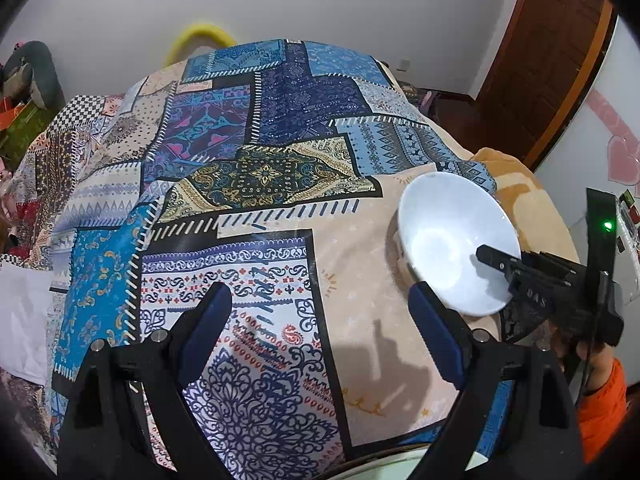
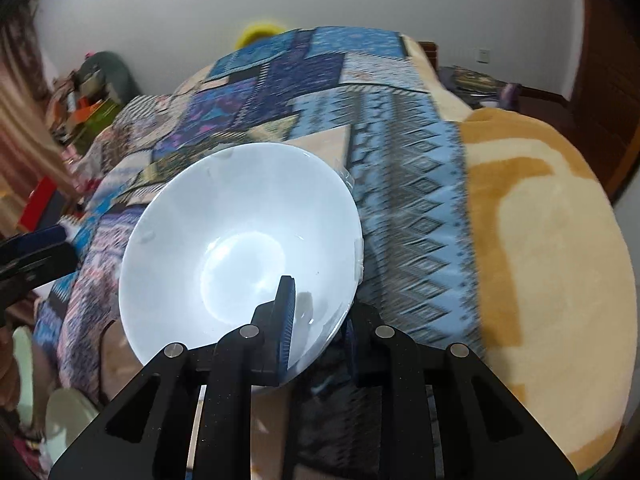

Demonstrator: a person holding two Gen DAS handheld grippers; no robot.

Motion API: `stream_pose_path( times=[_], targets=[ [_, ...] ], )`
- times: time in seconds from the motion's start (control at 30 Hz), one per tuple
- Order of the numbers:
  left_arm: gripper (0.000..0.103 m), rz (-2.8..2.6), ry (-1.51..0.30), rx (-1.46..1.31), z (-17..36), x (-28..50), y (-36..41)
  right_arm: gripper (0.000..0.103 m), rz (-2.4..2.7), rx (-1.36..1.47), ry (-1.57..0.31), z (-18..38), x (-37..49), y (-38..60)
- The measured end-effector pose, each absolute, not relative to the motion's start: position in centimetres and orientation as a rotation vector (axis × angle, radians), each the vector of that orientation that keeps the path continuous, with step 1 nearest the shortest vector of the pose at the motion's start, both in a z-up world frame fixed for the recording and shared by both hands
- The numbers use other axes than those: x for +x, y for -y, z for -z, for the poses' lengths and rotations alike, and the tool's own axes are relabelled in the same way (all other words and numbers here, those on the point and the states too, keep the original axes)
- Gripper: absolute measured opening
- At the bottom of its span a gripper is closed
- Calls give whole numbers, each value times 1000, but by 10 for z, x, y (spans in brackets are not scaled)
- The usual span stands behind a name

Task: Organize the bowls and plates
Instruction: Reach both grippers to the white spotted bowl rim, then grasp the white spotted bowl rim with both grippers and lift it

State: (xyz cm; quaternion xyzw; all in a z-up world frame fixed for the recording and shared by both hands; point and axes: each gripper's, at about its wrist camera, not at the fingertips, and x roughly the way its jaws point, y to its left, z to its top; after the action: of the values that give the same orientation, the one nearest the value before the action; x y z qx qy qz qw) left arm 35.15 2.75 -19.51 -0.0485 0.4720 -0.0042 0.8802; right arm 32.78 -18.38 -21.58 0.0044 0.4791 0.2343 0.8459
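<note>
Bowl (image 2: 240, 240) tilted, mouth toward camera, rim pinched in right tongs (image 2: 316, 320).

The round white bowl (image 2: 240, 236) looks like glossy, smooth glazed ceramic. The patchwork-print blue bedspread (image 1: 280, 120) is matt woven cloth; the tan blanket (image 2: 540, 240) looks fuzzy. Both tongs (image 1: 320, 320) (image 2: 316, 320) are matt black plastic with shiny metal pins.
</note>
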Motion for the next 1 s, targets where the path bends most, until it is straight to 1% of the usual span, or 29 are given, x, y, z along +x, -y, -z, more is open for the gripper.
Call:
stream_pose_path(
  times=[0.2, 0.3, 0.37, 0.4, 0.47, 0.5, 0.57, 0.6, 0.7, 0.73, 0.8, 0.83, 0.87, 1.0],
  targets=[
    [90, 19, -1027, -116, 210, 356, -20, 20, -560, -7, -1027, 216, 312, 171],
    [86, 32, -1057, -113, 220, 355, -14, 20, -580, -1, -1039, 217, 305, 168],
    [78, 42, -1078, -105, 226, 354, -10, 20, -583, 1, -1050, 218, 303, 168],
    [76, 47, -1091, -100, 229, 354, -8, 21, -580, 8, -1058, 218, 304, 167],
    [66, 63, -1118, -93, 237, 354, -3, 24, -580, 49, -1073, 220, 310, 169],
    [63, 71, -1131, -90, 240, 354, 0, 24, -574, 61, -1072, 221, 310, 170],
    [54, 86, -1153, -85, 246, 355, 4, 24, -563, 67, -1068, 221, 311, 171],
    [52, 95, -1161, -87, 249, 355, 6, 24, -556, 68, -1066, 222, 310, 170],
    [41, 112, -1181, -104, 255, 356, 9, 24, -547, 66, -1061, 223, 308, 168],
    [37, 113, -1183, -107, 257, 357, 10, 21, -550, 65, -1063, 224, 308, 166],
    [31, 121, -1170, -106, 257, 357, 11, 21, -544, 58, -1062, 224, 305, 165],
    [24, 131, -1172, -110, 258, 358, 12, 21, -538, 51, -1058, 223, 304, 164],
    [20, 142, -1174, -115, 257, 358, 13, 21, -533, 47, -1057, 222, 303, 163],
    [19, 128, -1168, -101, 255, 357, 15, 21, -535, 59, -1056, 216, 297, 164]
  ],
)
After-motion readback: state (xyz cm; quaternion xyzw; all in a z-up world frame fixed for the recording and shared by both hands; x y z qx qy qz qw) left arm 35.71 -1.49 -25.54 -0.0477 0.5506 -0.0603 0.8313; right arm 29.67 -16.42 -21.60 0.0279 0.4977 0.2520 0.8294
